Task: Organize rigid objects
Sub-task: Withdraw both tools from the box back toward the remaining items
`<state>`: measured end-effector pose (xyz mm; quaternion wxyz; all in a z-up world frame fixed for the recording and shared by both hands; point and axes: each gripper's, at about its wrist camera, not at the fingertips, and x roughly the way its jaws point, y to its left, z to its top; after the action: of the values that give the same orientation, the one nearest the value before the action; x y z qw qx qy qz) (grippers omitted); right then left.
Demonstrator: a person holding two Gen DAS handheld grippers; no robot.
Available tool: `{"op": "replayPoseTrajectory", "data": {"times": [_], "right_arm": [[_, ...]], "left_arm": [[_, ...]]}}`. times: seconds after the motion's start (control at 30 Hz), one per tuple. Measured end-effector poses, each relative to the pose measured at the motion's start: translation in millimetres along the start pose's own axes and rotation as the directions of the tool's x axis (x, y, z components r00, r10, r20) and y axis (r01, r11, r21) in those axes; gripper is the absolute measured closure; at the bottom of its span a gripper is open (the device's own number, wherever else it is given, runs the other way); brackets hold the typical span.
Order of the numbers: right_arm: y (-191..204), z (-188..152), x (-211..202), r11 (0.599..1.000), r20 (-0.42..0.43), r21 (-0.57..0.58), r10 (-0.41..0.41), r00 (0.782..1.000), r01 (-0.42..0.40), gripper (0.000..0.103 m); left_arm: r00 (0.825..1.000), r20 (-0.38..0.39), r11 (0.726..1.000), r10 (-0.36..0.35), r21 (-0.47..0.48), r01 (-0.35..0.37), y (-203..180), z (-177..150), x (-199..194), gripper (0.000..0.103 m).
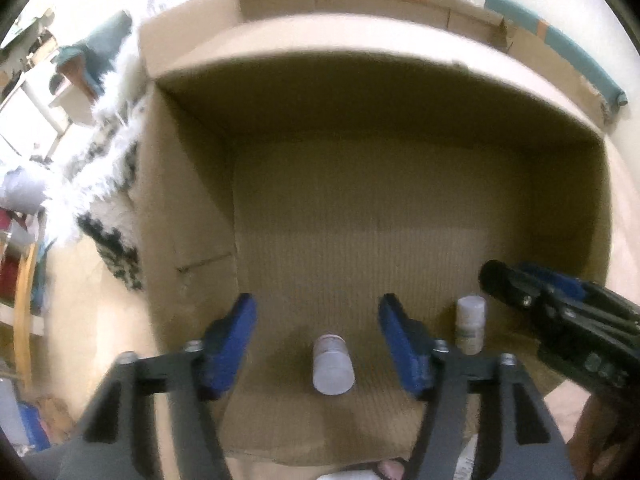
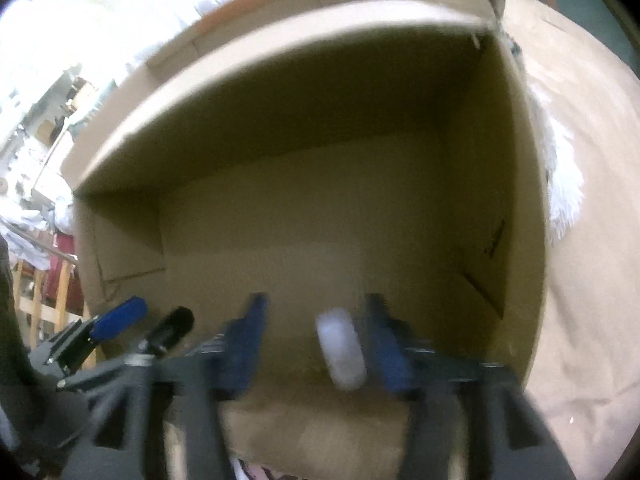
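Two small white plastic bottles stand on the cardboard box floor near the front: one bottle between my left gripper fingers, which are apart and not touching it. The other bottle sits between my right gripper fingers, also apart, pads seemingly clear. Both look light, stiff and slick, so I'd pinch mid-body.

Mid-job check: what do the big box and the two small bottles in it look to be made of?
Box: matte brown corrugated cardboard, fine ribbing showing on its floor. Bottle between the left tongs: probably frosted whitish plastic, dull, no glints. Second bottle: similar whitish plastic, seemingly with a paper label; blur leaves this uncertain.
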<state>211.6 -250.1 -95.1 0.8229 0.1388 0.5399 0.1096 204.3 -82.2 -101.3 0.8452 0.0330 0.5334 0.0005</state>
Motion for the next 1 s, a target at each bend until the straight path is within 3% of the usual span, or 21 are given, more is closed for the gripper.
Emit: {"op": "replayPoseTrajectory", "data": {"times": [0.2,0.27,0.7,0.83,1.0], "right_arm": [[11,3,-14,0.998,0.059,-0.036,0.044,0.997,-0.042,0.014],[13,4,-19,0.998,0.082,-0.04,0.057,0.995,-0.054,0.0],[6,5,-35,0.996,0.176,-0.026,0.093,0.98,-0.09,0.0],[10,-1,-50,0.996,0.24,-0.042,0.084,0.967,-0.076,0.0],[11,-14,-64,0.997,0.239,-0.045,0.068,0.969,-0.059,0.0]], "left_arm": [[1.0,0.019,1.0,0.006,-0.006,-0.006,-2,2,-9,0.035],[1.0,0.02,1.0,0.001,-0.018,-0.001,-1,2,-11,0.035],[0.996,0.086,0.999,-0.025,-0.039,0.029,13,2,-47,0.034],[0.993,0.113,0.999,-0.034,-0.031,0.037,18,0,-61,0.034],[0.991,0.13,0.998,-0.038,-0.048,0.044,33,-16,-73,0.034]]}}
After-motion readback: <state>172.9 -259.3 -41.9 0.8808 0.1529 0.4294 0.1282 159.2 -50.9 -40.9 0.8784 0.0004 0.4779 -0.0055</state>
